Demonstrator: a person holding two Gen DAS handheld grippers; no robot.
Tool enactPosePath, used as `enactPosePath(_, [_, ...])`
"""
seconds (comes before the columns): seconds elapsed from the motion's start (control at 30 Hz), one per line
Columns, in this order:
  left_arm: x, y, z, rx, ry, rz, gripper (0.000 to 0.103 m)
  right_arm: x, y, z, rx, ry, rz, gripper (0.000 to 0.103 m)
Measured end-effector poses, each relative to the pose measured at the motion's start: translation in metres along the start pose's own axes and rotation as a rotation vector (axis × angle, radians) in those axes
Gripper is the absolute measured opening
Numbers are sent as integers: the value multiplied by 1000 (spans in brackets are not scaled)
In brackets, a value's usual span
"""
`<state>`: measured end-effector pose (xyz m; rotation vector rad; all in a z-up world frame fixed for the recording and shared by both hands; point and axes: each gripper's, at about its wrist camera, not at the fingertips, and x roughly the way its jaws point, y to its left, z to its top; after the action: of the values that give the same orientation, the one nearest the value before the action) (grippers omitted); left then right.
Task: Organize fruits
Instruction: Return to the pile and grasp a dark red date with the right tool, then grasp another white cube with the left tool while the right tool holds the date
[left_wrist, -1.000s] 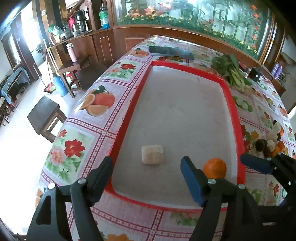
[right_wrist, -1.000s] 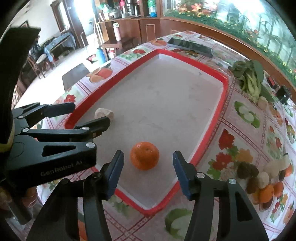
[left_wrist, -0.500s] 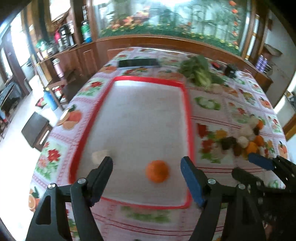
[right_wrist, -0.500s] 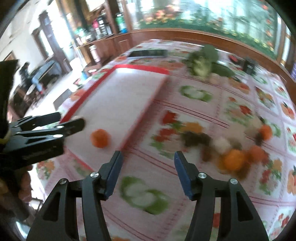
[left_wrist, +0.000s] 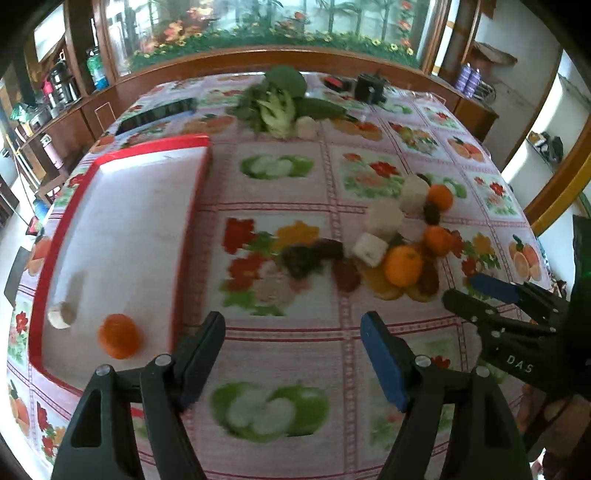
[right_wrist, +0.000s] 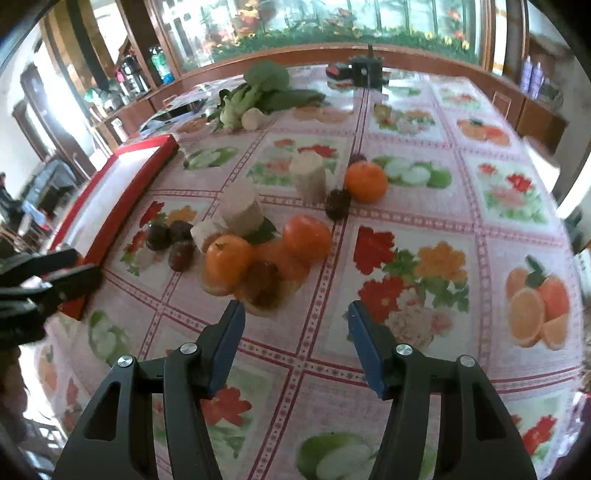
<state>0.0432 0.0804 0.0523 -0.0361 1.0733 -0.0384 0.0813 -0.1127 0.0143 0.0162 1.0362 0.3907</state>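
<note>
A red-rimmed white tray (left_wrist: 192, 206) lies at the table's left, holding one orange (left_wrist: 119, 335) and a pale cut chunk (left_wrist: 62, 314) near its front corner. A pile of fruit sits on the flowered cloth to its right: oranges (right_wrist: 229, 259) (right_wrist: 306, 238) (right_wrist: 365, 181), pale chunks (right_wrist: 242, 206) (right_wrist: 308, 175) and dark round fruits (right_wrist: 180, 254) (right_wrist: 337, 203). My left gripper (left_wrist: 293, 339) hangs open over bare cloth between tray and pile. My right gripper (right_wrist: 295, 325) is open just short of the pile, nothing between its fingers (right_wrist: 364, 339). It also shows in the left wrist view (left_wrist: 472, 288).
Leafy greens (right_wrist: 258, 92) and a white bulb (right_wrist: 253, 118) lie at the far middle of the table, with a black box (right_wrist: 365, 72) behind them. A dark flat device (left_wrist: 159, 114) lies beyond the tray. Wooden cabinets run along the far side.
Both grippers have swung right, away from the tray and toward the fruit pile. The orange stays in the tray, now left of both. Neither gripper holds anything.
</note>
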Motion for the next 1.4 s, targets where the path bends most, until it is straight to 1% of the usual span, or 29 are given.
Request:
enactPosePath(0.1, [3,-7,-2,5,7,11,78,7,2,0,-28,9,47,58])
enactPosePath(0.23, [9,-2,-3,-9,27,33,78,12,13,2,-87,6,93,56])
enactPosePath(0.27, [10,0,-3,-15,32,36,78,14,15,4,-95,6,103,53])
enactPosePath(0.33, [12,3,-3,-26,38,43,78,19,20,7,-125,5,111,49])
enactPosePath(0.37, [13,4,-3,-30,42,45,78,21,24,8,-152,2,105,44])
enactPosePath(0.4, [14,5,-3,-34,45,47,78,23,25,9,-169,0,92,42])
enactPosePath(0.43, [15,6,-2,-35,47,48,78,24,27,10,-187,0,82,37])
enactPosePath(0.5, [17,5,-1,-35,49,47,78,26,28,12,-207,1,71,31])
enactPosePath(0.53, [18,4,0,-35,50,45,78,26,27,12,-218,2,55,24])
enactPosePath(0.63, [23,1,5,-35,55,29,78,22,20,10,-193,-6,51,24])
enactPosePath(0.77, [30,-7,13,-44,66,-18,78,10,8,5,-152,-23,55,24])
enactPosePath(1.0, [48,-19,17,-27,78,-32,78,-2,-11,-2,-87,-24,70,24])
enactPosePath(1.1, [56,-19,19,-20,67,-26,78,-3,-15,-3,-65,-23,81,24])
enactPosePath(1.17, [60,-17,20,-32,66,-35,74,-3,-17,-4,-58,-22,86,24])
enactPosePath(1.23, [60,-16,22,-34,45,-38,65,-3,-18,-4,-49,-22,92,24])
enactPosePath(1.33, [60,-13,25,-42,26,-30,56,-2,-19,-3,-40,-22,98,24])
enactPosePath(1.4, [59,-9,23,-51,13,-31,43,-1,-18,-3,-39,-20,99,25])
